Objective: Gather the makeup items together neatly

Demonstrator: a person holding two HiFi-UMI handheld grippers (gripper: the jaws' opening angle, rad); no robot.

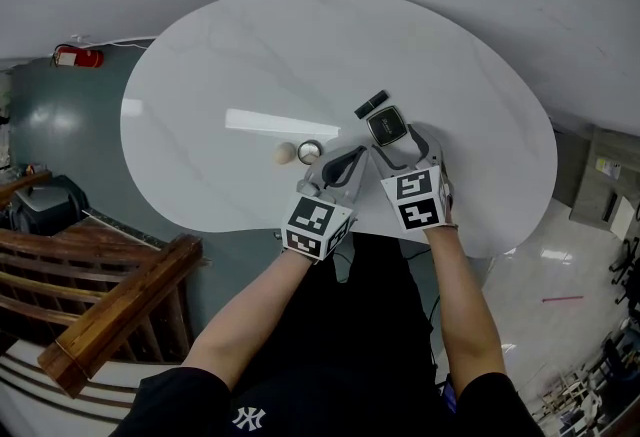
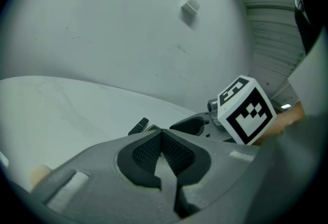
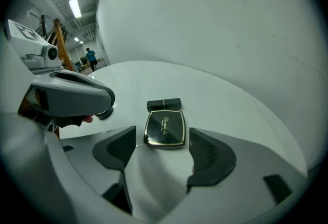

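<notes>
A black square compact (image 1: 385, 125) (image 3: 165, 128) with gold trim lies flat on the white table (image 1: 220, 75). My right gripper (image 1: 400, 147) (image 3: 162, 142) is open, its fingertips on either side of the compact's near edge without pressing it. A black lipstick (image 1: 371, 104) (image 3: 164, 104) lies just beyond the compact. To the left stand a small round jar (image 1: 310, 151) and a beige sponge (image 1: 285, 154). My left gripper (image 1: 350, 159) (image 2: 163, 136) is shut on nothing, hovering beside the jar and close to the right gripper.
The table's near edge (image 1: 330, 243) runs just under my grippers. A wooden railing (image 1: 110, 310) stands at lower left, a red object (image 1: 78, 56) lies on the floor, and a white plug on a cord (image 2: 190, 6) hangs on the wall behind.
</notes>
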